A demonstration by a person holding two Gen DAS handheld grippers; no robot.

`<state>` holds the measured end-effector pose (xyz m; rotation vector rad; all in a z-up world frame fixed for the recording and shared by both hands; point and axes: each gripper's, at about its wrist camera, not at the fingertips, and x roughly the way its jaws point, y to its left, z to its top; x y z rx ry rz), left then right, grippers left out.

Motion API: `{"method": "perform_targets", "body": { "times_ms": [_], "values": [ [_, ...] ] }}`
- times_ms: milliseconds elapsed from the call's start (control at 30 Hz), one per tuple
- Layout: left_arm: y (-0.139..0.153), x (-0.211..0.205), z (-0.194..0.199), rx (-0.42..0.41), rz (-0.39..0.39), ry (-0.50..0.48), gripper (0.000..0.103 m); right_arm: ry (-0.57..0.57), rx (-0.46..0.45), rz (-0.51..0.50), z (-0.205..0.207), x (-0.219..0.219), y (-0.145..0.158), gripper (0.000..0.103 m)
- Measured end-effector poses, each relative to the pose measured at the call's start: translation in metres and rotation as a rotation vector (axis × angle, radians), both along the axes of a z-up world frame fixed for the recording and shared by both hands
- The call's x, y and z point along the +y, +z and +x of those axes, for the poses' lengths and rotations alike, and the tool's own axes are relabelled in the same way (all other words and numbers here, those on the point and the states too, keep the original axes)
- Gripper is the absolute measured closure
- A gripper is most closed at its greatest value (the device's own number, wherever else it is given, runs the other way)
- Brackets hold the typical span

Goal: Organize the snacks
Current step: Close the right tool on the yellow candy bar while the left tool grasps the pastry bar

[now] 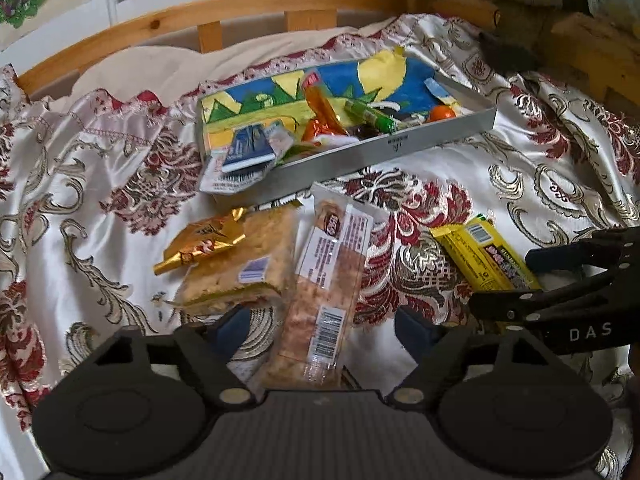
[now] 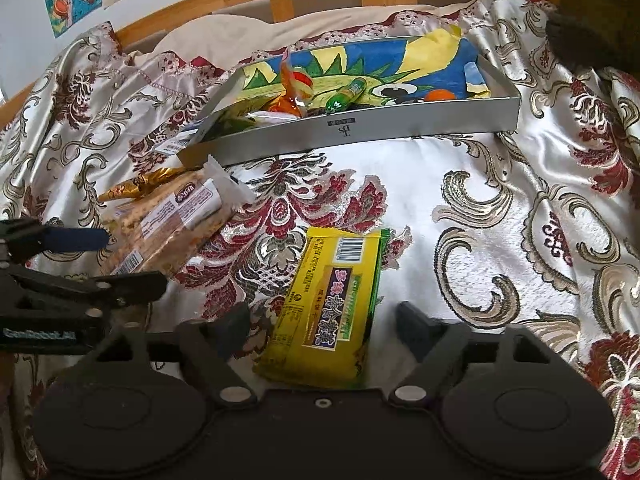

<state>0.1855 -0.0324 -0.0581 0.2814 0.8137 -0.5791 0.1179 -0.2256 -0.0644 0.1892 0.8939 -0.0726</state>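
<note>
Pick-up step. Our left gripper (image 1: 320,320) straddles the cracker pack (image 1: 324,292), our right gripper (image 2: 320,322) the yellow bar (image 2: 332,308); both fingers wide, gripping nothing. Next: close, lift, carry to the far tray (image 1: 400,144).

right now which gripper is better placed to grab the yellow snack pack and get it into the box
Right. The yellow snack pack lies directly between the right gripper fingers, jaws open around it. The left gripper straddles the clear cracker pack instead. The box sits just beyond.
</note>
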Motion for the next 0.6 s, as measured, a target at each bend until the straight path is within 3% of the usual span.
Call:
{"method": "perform_targets", "body": {
  "times_ms": [133,233,400,600],
  "values": [
    [-0.005,-0.001,0.004,0.025,-0.003,0.005,0.046,-0.005,0.010,-0.017,0.004,0.002,-0.002,0.019],
    [-0.006,-0.001,0.003,0.017,-0.025,0.010,0.055,-0.001,0.023,-0.039,0.007,0.006,-0.005,0.018],
    [-0.005,-0.005,0.003,0.039,-0.018,0.022,0.057,0.016,0.039,-0.070,0.010,0.011,-0.007,0.017],
    [-0.007,-0.013,-0.002,0.034,0.015,-0.004,0.057,0.010,0.043,-0.105,0.009,0.013,-0.008,0.026]
  ]
}}
